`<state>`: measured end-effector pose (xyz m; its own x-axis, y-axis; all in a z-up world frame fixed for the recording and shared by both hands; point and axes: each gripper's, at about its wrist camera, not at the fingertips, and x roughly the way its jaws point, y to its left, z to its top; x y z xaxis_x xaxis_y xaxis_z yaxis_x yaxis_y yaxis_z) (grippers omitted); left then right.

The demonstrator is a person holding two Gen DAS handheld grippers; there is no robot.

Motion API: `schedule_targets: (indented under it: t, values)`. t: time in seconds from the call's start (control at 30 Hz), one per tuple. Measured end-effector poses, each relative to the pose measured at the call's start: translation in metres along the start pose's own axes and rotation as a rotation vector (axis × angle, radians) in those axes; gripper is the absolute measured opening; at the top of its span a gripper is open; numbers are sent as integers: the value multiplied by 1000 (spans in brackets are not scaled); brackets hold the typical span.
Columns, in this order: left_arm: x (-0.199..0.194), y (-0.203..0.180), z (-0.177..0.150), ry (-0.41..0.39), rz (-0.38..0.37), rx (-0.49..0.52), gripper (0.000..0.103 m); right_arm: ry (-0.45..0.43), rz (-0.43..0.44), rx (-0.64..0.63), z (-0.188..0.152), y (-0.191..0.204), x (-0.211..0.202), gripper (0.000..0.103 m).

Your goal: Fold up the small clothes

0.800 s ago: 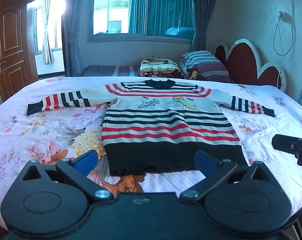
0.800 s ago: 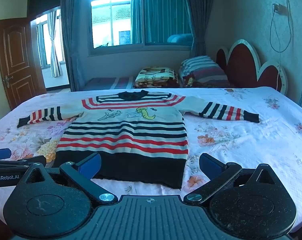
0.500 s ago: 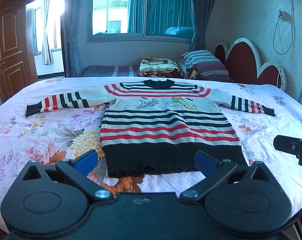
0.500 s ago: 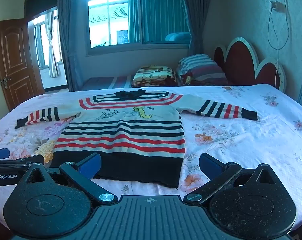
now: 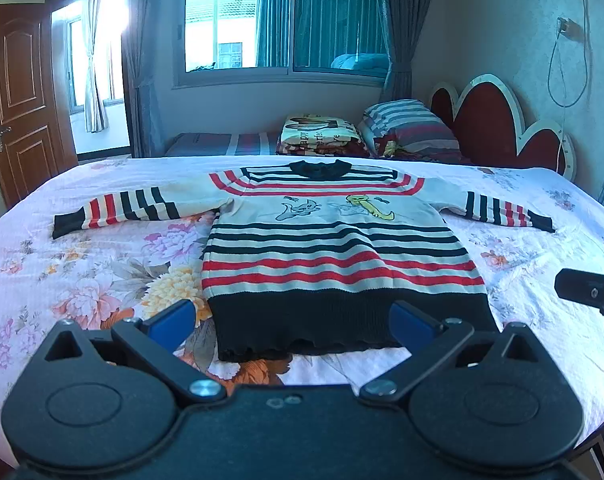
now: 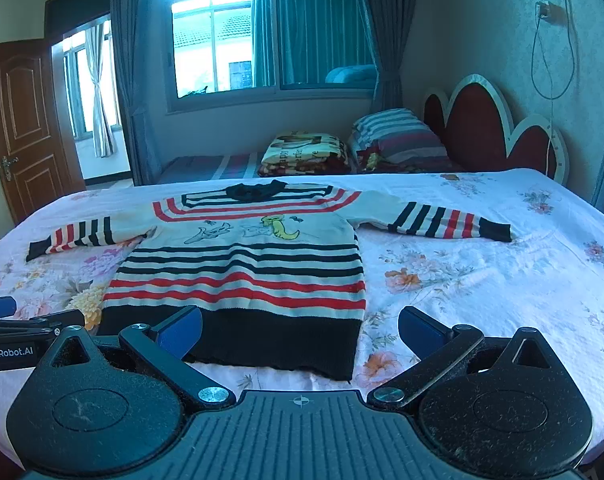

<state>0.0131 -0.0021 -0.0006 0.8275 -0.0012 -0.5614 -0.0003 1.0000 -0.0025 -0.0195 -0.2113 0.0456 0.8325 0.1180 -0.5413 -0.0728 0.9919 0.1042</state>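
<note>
A small striped sweater (image 5: pixel 333 248) with red, black and cream bands lies flat and face up on the floral bed, both sleeves spread sideways, black hem nearest me. It also shows in the right wrist view (image 6: pixel 246 268). My left gripper (image 5: pixel 292 320) is open and empty, hovering just before the hem. My right gripper (image 6: pixel 300 328) is open and empty, before the hem's right corner. The right gripper's body (image 5: pixel 589 290) shows at the right edge of the left view, and the left gripper's body (image 6: pixel 18 334) shows at the left edge of the right view.
The bed (image 5: pixel 62 264) has a floral sheet. A folded blanket (image 5: pixel 321 134) and striped pillow (image 5: pixel 409 126) lie at the far side by the red headboard (image 5: pixel 497 120). A door (image 5: pixel 18 100) stands at the left, a window behind.
Both grippers have drifted slightly forward toward the sweater's hem. The right view has shifted a little. The sweater has not moved.
</note>
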Motion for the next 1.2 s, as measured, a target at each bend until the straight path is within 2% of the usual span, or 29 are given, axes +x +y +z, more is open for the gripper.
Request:
schedule_targets:
  t: [1.2]
  values:
    - [-7, 3, -6, -1, 16, -4, 103, 0, 10, -7, 1, 4, -3, 103]
